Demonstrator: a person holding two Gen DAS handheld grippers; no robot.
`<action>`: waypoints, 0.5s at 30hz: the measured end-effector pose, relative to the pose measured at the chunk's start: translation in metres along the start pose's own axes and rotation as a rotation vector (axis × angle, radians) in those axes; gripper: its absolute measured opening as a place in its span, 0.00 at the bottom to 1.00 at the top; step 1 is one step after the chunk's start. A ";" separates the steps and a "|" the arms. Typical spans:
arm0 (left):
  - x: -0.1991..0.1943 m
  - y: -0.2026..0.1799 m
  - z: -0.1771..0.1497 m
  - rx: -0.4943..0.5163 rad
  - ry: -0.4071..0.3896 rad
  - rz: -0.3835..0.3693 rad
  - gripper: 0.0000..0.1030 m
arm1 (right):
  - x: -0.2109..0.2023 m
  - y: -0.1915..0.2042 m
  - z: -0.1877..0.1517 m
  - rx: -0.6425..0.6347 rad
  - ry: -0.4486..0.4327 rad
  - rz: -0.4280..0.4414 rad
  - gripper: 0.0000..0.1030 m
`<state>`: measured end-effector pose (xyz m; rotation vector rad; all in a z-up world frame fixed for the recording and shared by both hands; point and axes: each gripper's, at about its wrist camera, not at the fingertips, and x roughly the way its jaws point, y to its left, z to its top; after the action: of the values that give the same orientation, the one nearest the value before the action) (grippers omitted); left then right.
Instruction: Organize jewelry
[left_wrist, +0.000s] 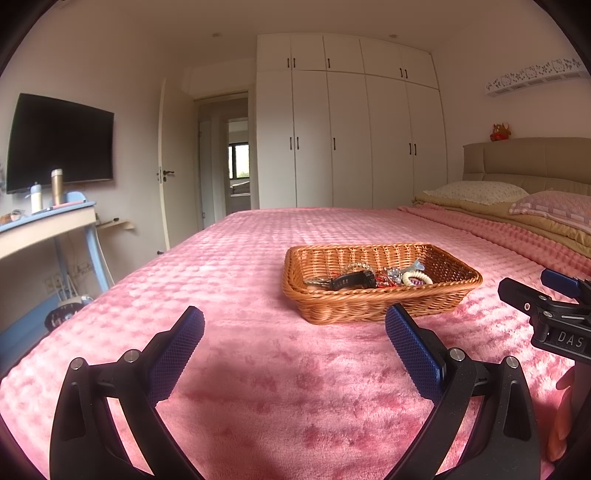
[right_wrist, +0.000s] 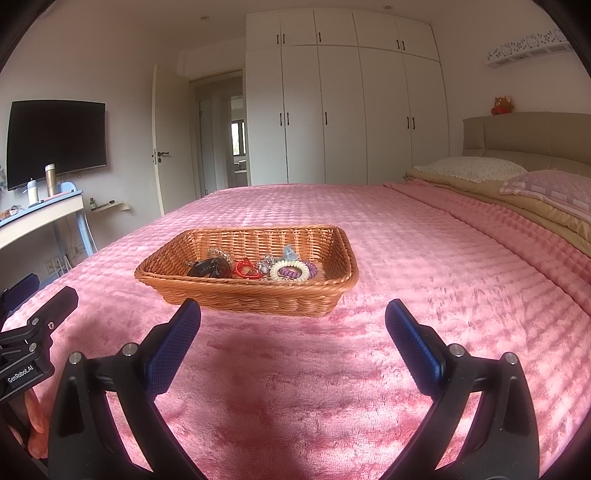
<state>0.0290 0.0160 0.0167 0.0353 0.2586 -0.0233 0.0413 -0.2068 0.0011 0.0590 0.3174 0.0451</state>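
A wicker basket (right_wrist: 246, 284) sits on a blanket-covered bed (right_wrist: 406, 295). Inside it, a watch (right_wrist: 210, 268) lies at the left and coiled hair ties (right_wrist: 290, 272) at the right. Pillows (right_wrist: 476, 169) lie at the far right, a wardrobe (right_wrist: 343, 110) behind.

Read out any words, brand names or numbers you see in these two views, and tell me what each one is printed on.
"DAS": white letters on the black body of the right gripper, cut off by the picture's edge, so the word may run on.
"GenRobot.AI": white print on the black body of the left gripper.
The dark watch in the wicker basket: any marking is too small to read.
No other readable text.
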 end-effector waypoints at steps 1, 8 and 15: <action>0.000 0.000 0.000 0.001 0.001 0.000 0.93 | 0.000 0.000 0.000 0.000 0.000 -0.001 0.93; 0.000 0.001 -0.002 0.002 -0.002 -0.002 0.93 | 0.000 0.000 0.000 -0.003 0.002 0.000 0.93; -0.002 0.001 0.001 0.004 -0.009 -0.004 0.93 | 0.000 0.000 0.000 -0.003 0.002 -0.001 0.93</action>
<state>0.0275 0.0175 0.0176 0.0389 0.2499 -0.0279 0.0414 -0.2068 0.0009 0.0556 0.3195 0.0447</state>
